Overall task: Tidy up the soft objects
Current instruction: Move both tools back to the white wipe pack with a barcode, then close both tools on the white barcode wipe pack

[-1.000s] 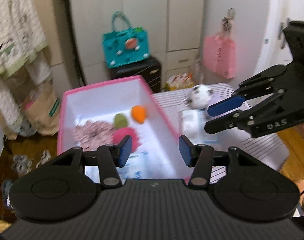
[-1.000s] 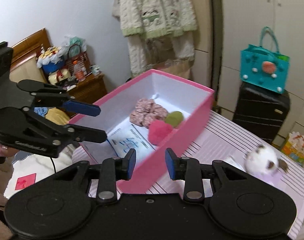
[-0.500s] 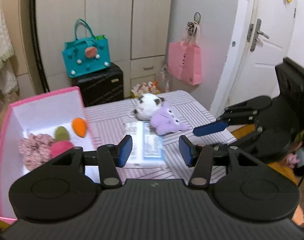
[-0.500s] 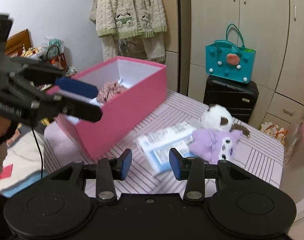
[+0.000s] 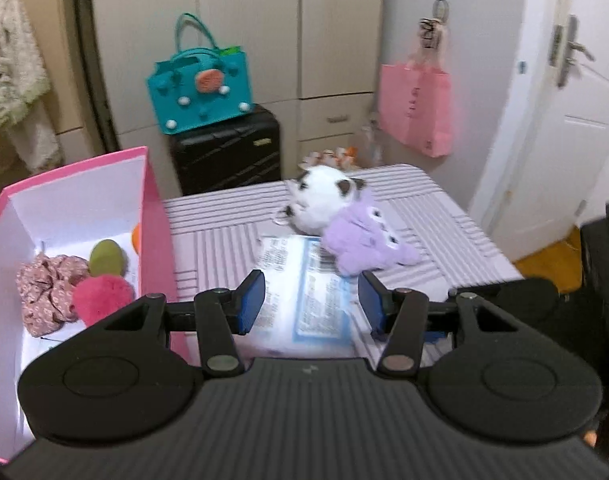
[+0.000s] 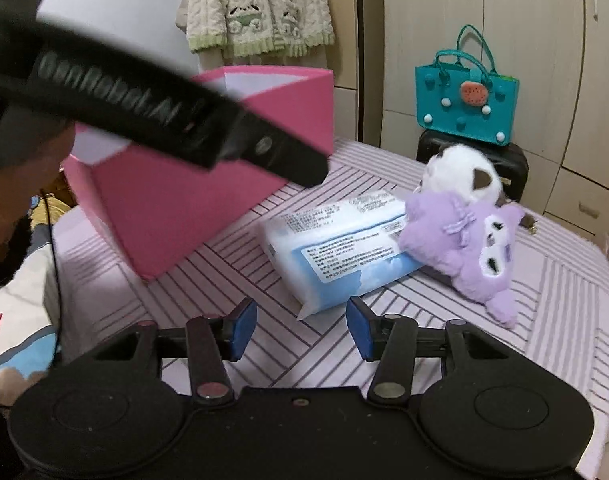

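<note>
Left gripper [image 5: 311,306]: jaws apart, nothing between them, held above the near end of the tissue pack [image 5: 300,280]. Right gripper [image 6: 301,330]: jaws apart and just been opening, empty, just short of the pack's near corner [image 6: 336,252].

Pack flat on the striped desk [image 6: 564,300], printed label up; text too small to read. Near end lost behind the left gripper body in the left wrist view.

Purple plush [image 6: 472,248] lying on the pack's far end, partly on the desk. White plush with brown patches [image 6: 462,172] directly behind, touching it; lower half hidden by the purple one.

Pink box [image 5: 154,216] beside the pack, open top, white inside. Contents seen from the left wrist only: patterned pink scrunchie [image 5: 44,292], fluffy magenta ball [image 5: 102,298], green egg-shaped item [image 5: 107,258], and an orange item [image 5: 135,236] mostly cut off by the box wall. Box interior not visible from the right wrist; left gripper's finger, blurred, crossing in front of it there.

Teal bag [image 5: 202,92] on a black suitcase [image 5: 224,152] behind the desk.
</note>
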A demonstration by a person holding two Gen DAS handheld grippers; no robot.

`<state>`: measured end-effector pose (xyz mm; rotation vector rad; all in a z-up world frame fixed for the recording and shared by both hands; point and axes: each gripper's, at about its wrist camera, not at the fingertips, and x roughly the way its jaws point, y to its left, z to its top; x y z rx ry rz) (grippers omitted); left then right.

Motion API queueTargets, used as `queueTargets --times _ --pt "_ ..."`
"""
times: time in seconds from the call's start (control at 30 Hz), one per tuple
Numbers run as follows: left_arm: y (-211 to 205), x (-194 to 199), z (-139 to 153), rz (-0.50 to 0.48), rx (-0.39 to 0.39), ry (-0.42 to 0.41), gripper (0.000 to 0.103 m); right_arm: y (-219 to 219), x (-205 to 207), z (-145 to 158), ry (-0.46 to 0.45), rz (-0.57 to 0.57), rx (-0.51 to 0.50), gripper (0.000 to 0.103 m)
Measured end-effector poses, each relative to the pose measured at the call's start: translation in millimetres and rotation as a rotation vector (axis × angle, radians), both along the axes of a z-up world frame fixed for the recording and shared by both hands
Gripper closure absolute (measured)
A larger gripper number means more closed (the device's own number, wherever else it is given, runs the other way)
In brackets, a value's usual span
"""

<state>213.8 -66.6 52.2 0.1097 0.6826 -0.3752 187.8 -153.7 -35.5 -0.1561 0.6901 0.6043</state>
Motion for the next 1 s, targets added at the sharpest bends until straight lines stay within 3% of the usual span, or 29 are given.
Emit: queueTargets --times 0.1,0.17,0.23,0.3,0.83,1.0 --pt "-5.8 11.2 -7.8 0.017 0.000 0.023 0.053 3.4 9.6 -10.8 -0.013 -0.040 -0.007 0.048" --pt "-10.9 16.6 -12.4 0.016 0.003 0.034 0.053 4.0 12.6 -14.6 -0.024 -0.060 -0.014 0.057" --pt "-14.8 21.6 -18.6 0.016 0.000 0.055 0.053 4.5 10.8 -17.0 -0.028 -0.052 -0.035 0.089" --pt "-16.5 25.4 -25.2 0.012 -0.008 0.083 0.053 4.6 4.3 -14.1 -0.028 -0.022 -0.058 0.100" --pt "-25.3 8.9 -69.0 0.019 -0.028 0.138 0.052 -62.4 -42.4 -3.0 0.057 -0.064 0.006 0.101" --pt "-16.9 0.5 -79.1 0.046 -0.120 0.186 0.052 -73.4 -45.4 -7.4 0.092 -0.054 0.012 0.100"
